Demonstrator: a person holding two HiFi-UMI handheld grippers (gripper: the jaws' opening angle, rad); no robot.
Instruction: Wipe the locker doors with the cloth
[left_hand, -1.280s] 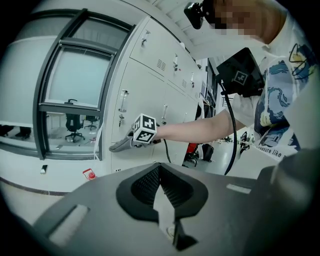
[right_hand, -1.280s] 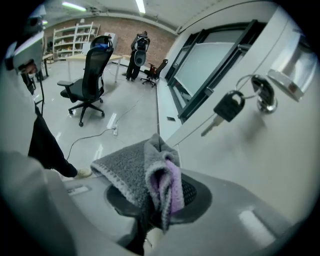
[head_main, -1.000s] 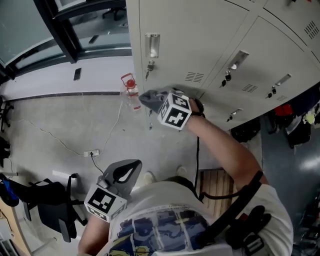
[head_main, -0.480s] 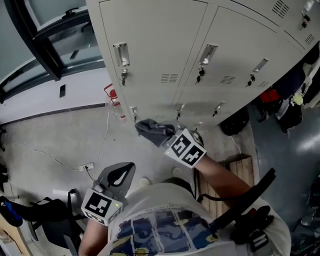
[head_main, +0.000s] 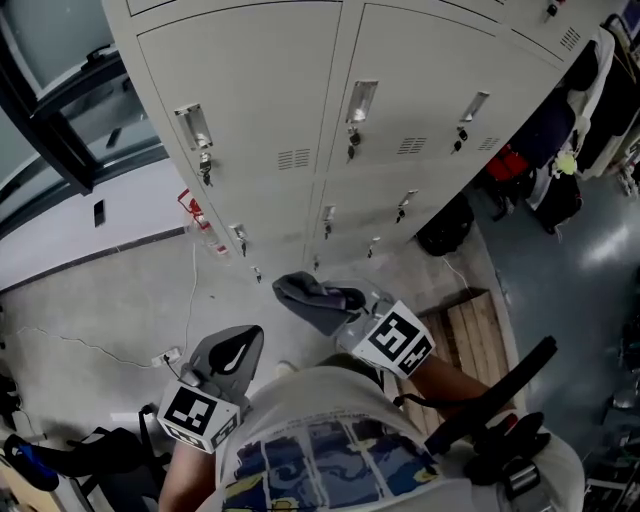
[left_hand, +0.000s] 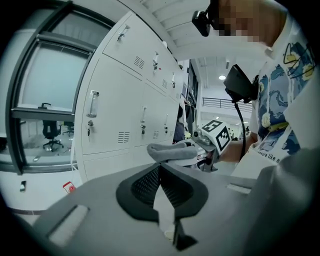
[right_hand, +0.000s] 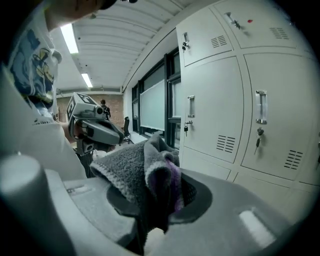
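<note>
Grey towelling cloth (head_main: 305, 296), pinched in the right claw (head_main: 345, 303), has left the beige metal locker doors (head_main: 250, 110); wiping paused; left claw (head_main: 238, 350) closed, empty.

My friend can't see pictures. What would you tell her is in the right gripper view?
A fuzzy grey cloth with a purple edge is pinched in the jaws of the right gripper, close up. Behind it stands a row of pale grey metal lockers, doors shut.
</note>
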